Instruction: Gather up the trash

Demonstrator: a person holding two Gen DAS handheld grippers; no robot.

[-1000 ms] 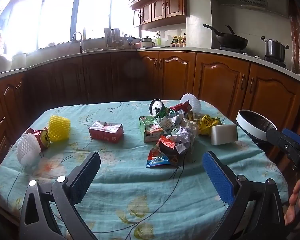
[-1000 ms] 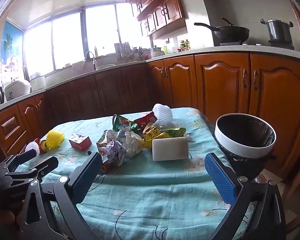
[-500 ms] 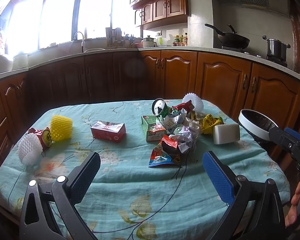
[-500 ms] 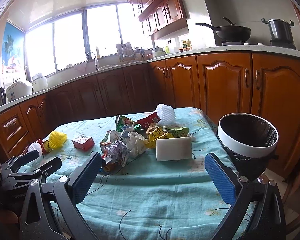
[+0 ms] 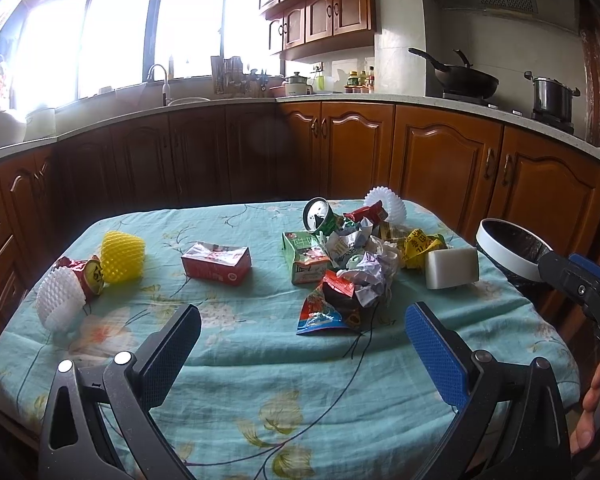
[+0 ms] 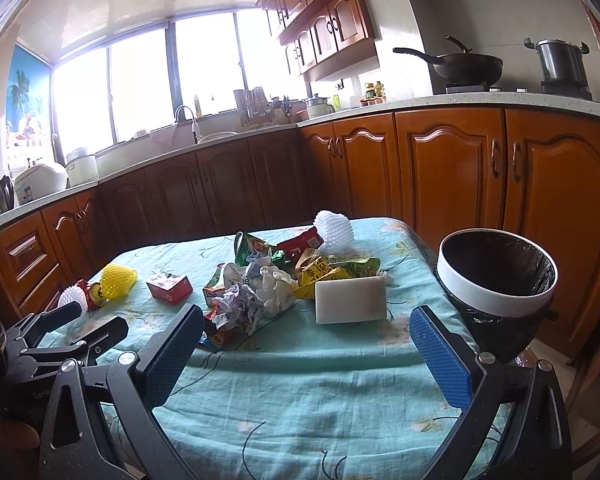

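Note:
A heap of trash (image 5: 356, 264) lies right of centre on the teal floral tablecloth (image 5: 260, 360): crumpled paper (image 6: 244, 304), wrappers, a green can (image 5: 318, 216), a green carton (image 5: 304, 256) and a white block (image 5: 452, 268). A red carton (image 5: 216, 262) lies alone mid-table. At the left edge sit a yellow foam net (image 5: 122, 256), a red can (image 5: 86, 276) and a white foam net (image 5: 58, 304). The white-rimmed bin (image 6: 496, 276) with a black liner stands off the table's right side. My left gripper (image 5: 302, 344) and right gripper (image 6: 306, 348) are both open, empty, above the near edge.
Wooden cabinets and a counter wrap around behind the table, with a sink under the windows and a wok (image 5: 460, 76) and pot (image 5: 552, 96) on the stove. Another white foam net (image 5: 384, 204) lies behind the heap. A hand (image 5: 596, 408) shows at lower right.
Both cameras have drifted slightly, so the table and trash sit a little further right and lower in view. No object has been touched and both grippers have stayed open.

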